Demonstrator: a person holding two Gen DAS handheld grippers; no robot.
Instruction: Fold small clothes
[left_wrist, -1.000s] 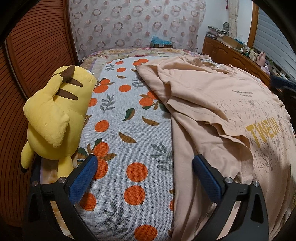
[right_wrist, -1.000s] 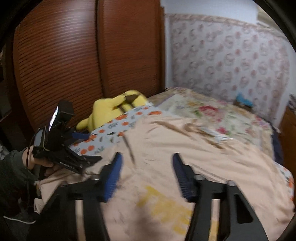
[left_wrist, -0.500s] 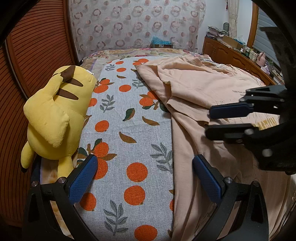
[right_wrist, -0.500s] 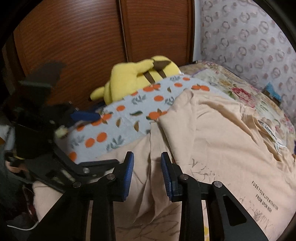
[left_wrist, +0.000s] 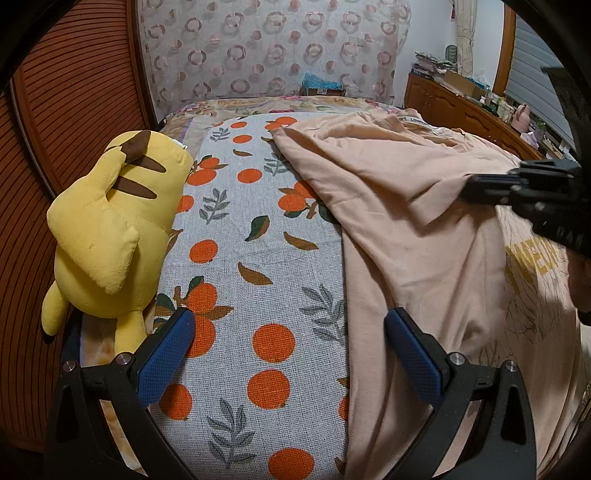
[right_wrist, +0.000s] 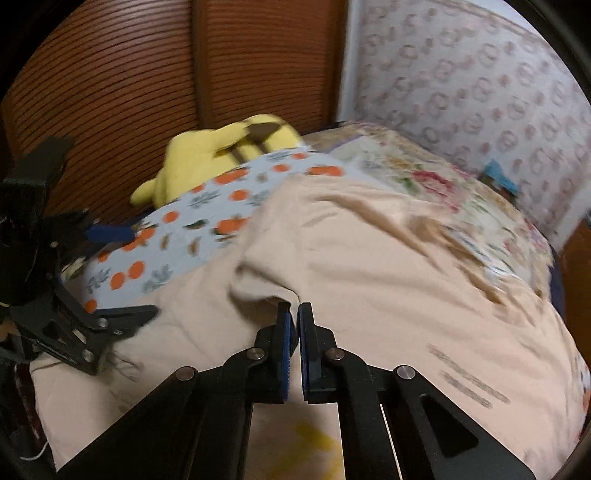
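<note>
Now my right hand-held gripper (right_wrist: 294, 314) has just been closing, and its blue pads stand almost together with a fold of the peach T-shirt (right_wrist: 388, 266) pinched at their tips; the cloth rises in a small ridge right where the pads meet. In the left wrist view this same gripper comes in from the right edge, dark and blurred, over the shirt's folded sleeve area. My left hand-held gripper (left_wrist: 288, 350) is spread wide, holding nothing: one blue pad hangs over the orange-print cloth (left_wrist: 258, 258), the other over the near edge of the shirt, though I cannot tell whether either touches the fabric.

The T-shirt lies spread and rumpled across the right part of the bed, its left edge overlapping the orange-print cloth, with yellow lettering on it near the right gripper. A yellow plush toy (left_wrist: 110, 229) lies along the left edge of the bed, against the slatted wooden doors (left_wrist: 66, 122). Beyond the shirt a floral bedcover (right_wrist: 424, 177) shows, and a patterned curtain (left_wrist: 273, 51) hangs behind.
</note>
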